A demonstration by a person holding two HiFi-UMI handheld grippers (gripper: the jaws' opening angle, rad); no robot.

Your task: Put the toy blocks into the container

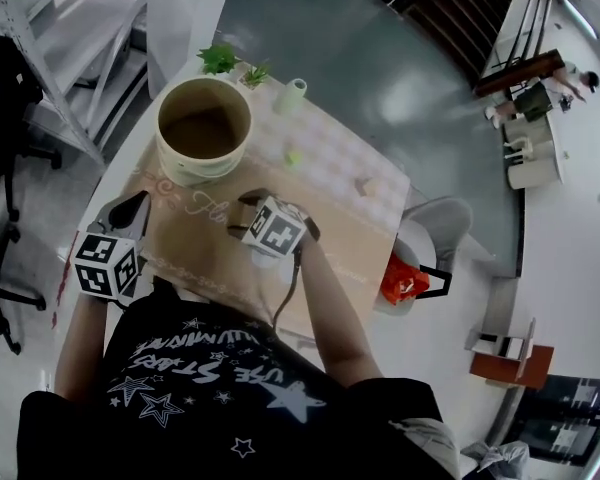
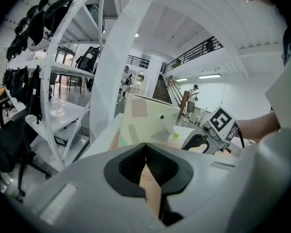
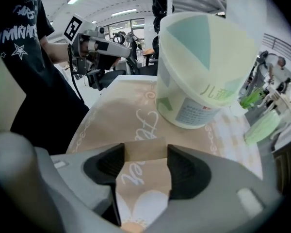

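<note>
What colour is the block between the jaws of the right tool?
The block is light tan, like bare wood; the right gripper view shows it best.

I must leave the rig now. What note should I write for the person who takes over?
Left tongs: shut, empty.
Right tongs: shut on the held tan block, low over the cloth, in front of the container.
On the table beyond: small green block, loose tan block.
Done: one block gripped.
Left: drop it in, then fetch the other two.
</note>
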